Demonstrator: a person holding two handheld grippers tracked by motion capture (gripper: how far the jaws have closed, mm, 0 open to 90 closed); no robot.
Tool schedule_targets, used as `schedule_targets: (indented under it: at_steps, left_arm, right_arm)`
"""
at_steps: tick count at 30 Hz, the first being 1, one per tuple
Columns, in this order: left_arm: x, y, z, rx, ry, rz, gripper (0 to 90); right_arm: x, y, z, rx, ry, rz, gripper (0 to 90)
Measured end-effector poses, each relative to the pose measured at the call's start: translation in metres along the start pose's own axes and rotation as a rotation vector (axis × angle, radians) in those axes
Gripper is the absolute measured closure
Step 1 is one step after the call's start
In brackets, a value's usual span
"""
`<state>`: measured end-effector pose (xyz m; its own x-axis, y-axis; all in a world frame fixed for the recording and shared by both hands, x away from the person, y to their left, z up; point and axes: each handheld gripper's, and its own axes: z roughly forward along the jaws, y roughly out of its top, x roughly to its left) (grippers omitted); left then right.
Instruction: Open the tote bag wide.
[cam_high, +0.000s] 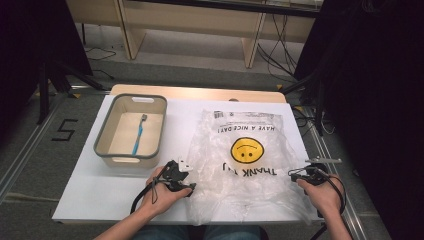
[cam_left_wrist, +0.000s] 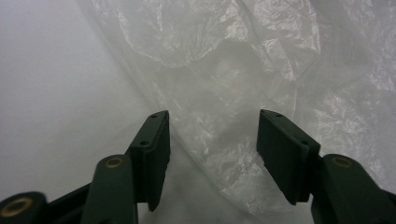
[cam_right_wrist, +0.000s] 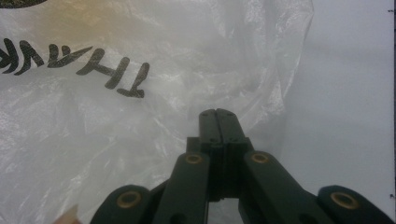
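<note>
- Flat on the white surface lies a thin clear plastic bag, printed with a yellow smiley face and black lettering that reads upside down from the person's side.
- At the bag's near left edge the left claw sits in the person's left hand.
- Seen from the left gripper view, the left claw has its jaws parted, with crinkled bag film between them; the pads do not press on the film, so nothing is gripped.
- Over at the bag's right edge, the right claw is held by the person's right hand, and a cable loops from it around the wrist.
- Along the right gripper view, the right claw has its jaws pressed together at the crumpled border of the bag; whether any film is pinched between them cannot be told.
- Left of the bag, and apart from it, stands a grey-rimmed tub, inside which a blue toothbrush lies on the tub's floor, its head pointing away from the person.
- Beyond the far edge of the white surface shows a strip of bare wood.
</note>
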<state>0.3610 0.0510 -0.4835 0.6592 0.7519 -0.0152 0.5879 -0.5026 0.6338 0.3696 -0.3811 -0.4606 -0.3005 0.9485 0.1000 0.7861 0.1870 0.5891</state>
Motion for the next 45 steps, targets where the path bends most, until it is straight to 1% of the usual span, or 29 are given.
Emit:
schedule_targets:
  at_steps: [2,3,4,5,6,7,8,9,10,12,13,15,16,17,20,21,22,25,28,29,30,31,33,34,36,38,42,43,45]
  left_arm:
    - [0.000,0.000,0.000,0.001,0.002,-0.004,53.1]
    - [0.001,0.001,0.000,0.003,0.004,-0.008,53.1]
    - [0.002,0.002,0.000,0.005,0.008,-0.016,58.1]
    - [0.002,0.002,0.000,0.007,0.009,-0.011,62.6]
    - [0.003,0.003,0.000,0.011,0.005,0.000,70.9]
    - [0.002,0.004,0.001,0.009,-0.007,0.011,74.3]
    - [0.002,0.004,0.001,0.009,-0.007,0.011,77.7]
    - [0.001,0.004,0.001,0.012,-0.008,0.027,77.7]
    - [0.000,0.005,0.001,0.016,-0.006,0.043,81.4]
    - [-0.002,0.007,0.002,0.019,-0.001,0.051,88.5]
    - [-0.001,0.007,0.002,0.023,-0.001,0.053,89.2]
    - [0.001,0.009,0.002,0.034,-0.012,0.044,89.5]
    - [0.005,0.011,0.002,0.030,0.000,0.036,89.5]
    - [0.005,0.011,0.002,0.030,0.000,0.036,89.5]
    - [0.011,0.015,-0.001,0.008,0.020,0.015,89.6]
    - [0.015,0.018,-0.003,-0.009,0.044,0.019,89.6]
    - [0.015,0.018,-0.003,-0.009,0.044,0.019,89.6]
    - [0.022,0.022,-0.005,-0.022,0.062,0.014,89.6]
    - [0.028,0.025,-0.007,-0.033,0.089,0.005,89.6]
    - [0.032,0.026,-0.008,-0.036,0.121,0.012,89.6]
    - [0.034,0.027,-0.009,-0.035,0.137,0.021,89.6]
    - [0.034,0.027,-0.009,-0.035,0.137,0.021,89.6]
    - [0.037,0.029,-0.010,-0.040,0.161,0.017,89.6]
    - [0.040,0.029,-0.011,-0.041,0.170,0.012,89.6]
    - [0.043,0.030,-0.012,-0.043,0.175,-0.001,89.6]
    - [0.047,0.031,-0.012,-0.047,0.191,-0.006,89.6]
    - [0.050,0.032,-0.012,-0.050,0.208,-0.007,89.6]
    - [0.051,0.033,-0.012,-0.052,0.225,-0.002,89.6]
    - [0.053,0.034,-0.011,-0.054,0.241,-0.005,89.6]
  right_arm:
    - [0.000,0.000,0.000,0.000,0.001,-0.004,90.0]
    - [0.000,0.000,0.000,0.000,0.001,-0.004,90.0]
    - [0.000,0.000,0.000,0.001,0.001,-0.003,90.0]
    - [0.000,0.000,0.000,0.001,0.002,-0.004,90.0]
    - [0.000,0.001,0.000,0.002,0.005,-0.003,90.0]
    - [0.000,0.001,0.000,0.001,0.007,-0.003,90.0]
    - [0.000,0.001,0.000,0.001,0.007,-0.003,90.0]
    - [0.000,0.001,0.000,0.000,0.005,0.000,90.0]
    - [0.000,0.001,0.000,-0.002,0.006,0.001,90.0]
    - [0.001,0.001,0.000,-0.009,0.006,-0.001,90.0]
    - [0.001,0.002,-0.001,-0.010,0.007,0.004,90.0]
    - [0.002,0.002,-0.001,-0.015,0.008,0.002,90.0]
    - [0.002,0.002,-0.002,-0.020,0.009,0.000,90.0]
    - [0.002,0.002,-0.002,-0.023,0.011,0.002,90.0]
    - [0.003,0.003,-0.003,-0.036,0.016,0.007,90.0]
    - [0.003,0.003,-0.003,-0.041,0.018,0.008,90.0]
    - [0.004,0.003,-0.003,-0.045,0.022,0.008,90.0]
    - [0.005,0.003,-0.002,-0.054,0.029,0.016,90.0]
    - [0.009,0.004,0.000,-0.071,0.036,0.019,90.0]
    - [0.010,0.005,0.000,-0.079,0.039,0.017,90.0]
    - [0.011,0.005,0.000,-0.080,0.040,0.021,90.0]
    - [0.011,0.005,0.000,-0.080,0.040,0.021,90.0]
    - [0.013,0.006,0.001,-0.085,0.047,0.018,90.0]
    - [0.014,0.008,0.003,-0.098,0.046,0.017,90.0]
    - [0.015,0.009,0.005,-0.100,0.046,0.022,90.0]
    - [0.015,0.010,0.006,-0.112,0.044,0.014,90.0]
    - [0.017,0.012,0.008,-0.113,0.042,0.018,90.0]
    - [0.019,0.013,0.009,-0.116,0.043,0.016,90.0]
    - [0.021,0.013,0.008,-0.116,0.049,0.023,90.0]
